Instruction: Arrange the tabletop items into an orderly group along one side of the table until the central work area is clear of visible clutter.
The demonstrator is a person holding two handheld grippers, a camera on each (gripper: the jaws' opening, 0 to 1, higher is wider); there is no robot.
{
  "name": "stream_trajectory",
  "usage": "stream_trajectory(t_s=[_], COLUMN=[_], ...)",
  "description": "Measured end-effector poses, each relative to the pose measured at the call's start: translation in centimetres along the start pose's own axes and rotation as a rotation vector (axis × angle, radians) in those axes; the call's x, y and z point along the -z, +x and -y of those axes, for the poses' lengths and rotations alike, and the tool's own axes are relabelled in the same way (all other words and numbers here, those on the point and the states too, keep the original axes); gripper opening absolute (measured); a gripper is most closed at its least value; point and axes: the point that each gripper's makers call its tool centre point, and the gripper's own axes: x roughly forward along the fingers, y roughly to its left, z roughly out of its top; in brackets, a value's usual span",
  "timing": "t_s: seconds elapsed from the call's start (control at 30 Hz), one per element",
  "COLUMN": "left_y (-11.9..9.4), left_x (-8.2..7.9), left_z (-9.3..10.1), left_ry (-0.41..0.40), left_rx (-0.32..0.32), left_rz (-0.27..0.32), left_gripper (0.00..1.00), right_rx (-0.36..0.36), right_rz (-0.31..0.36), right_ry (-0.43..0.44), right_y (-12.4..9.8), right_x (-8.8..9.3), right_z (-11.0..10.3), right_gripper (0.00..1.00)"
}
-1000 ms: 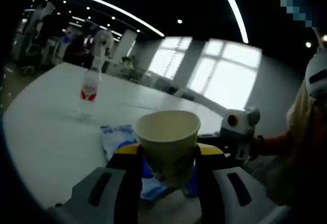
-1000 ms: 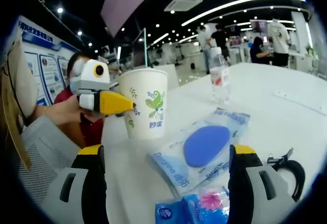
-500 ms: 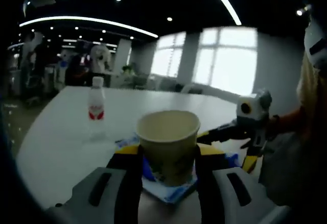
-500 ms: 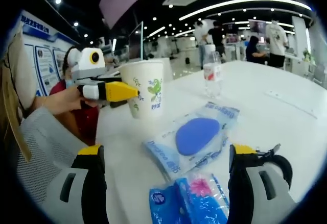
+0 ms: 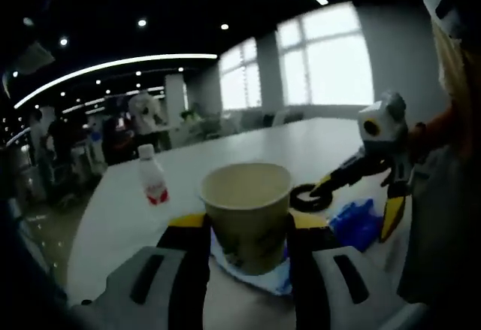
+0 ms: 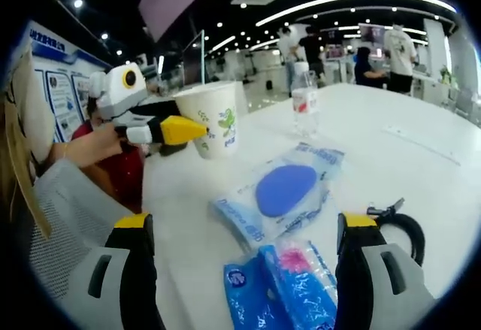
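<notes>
Here the left hand-held gripper (image 5: 246, 258) clamped a paper cup (image 5: 246, 213) above the white tabletop (image 6: 421, 157), while the right hand-held gripper (image 6: 244, 270) stood wide apart over blue packets (image 6: 289, 285), with a bottle (image 6: 303, 108) far behind.

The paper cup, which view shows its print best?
The right gripper view: the cup shows its leaf print side-on, held by the left gripper. The left gripper view shows mostly its rim and dim front.
</notes>
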Motion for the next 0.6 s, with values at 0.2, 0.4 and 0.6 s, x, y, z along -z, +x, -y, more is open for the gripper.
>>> stream_trajectory(t_s=[0.2, 0.4, 0.6], left_y=[0.0, 0.4, 1.0], left_x=[-0.4, -0.7, -0.8], left_z=[-0.1, -0.3, -0.7], left_ry=[0.026, 0.037, 0.039], left_rx=[-0.001, 0.004, 0.007], left_rz=[0.009, 0.01, 0.009], left_gripper=[0.37, 0.37, 0.37], right_rx=[0.023, 0.036, 0.04], right_rz=[-0.006, -0.026, -0.051], right_ry=[0.009, 0.007, -0.003], right_y=[-0.5, -1.0, -1.1], right_x=[0.2, 0.9, 1.4], right_z=[0.1, -0.1, -0.2], right_gripper=[1.0, 1.0, 1.0])
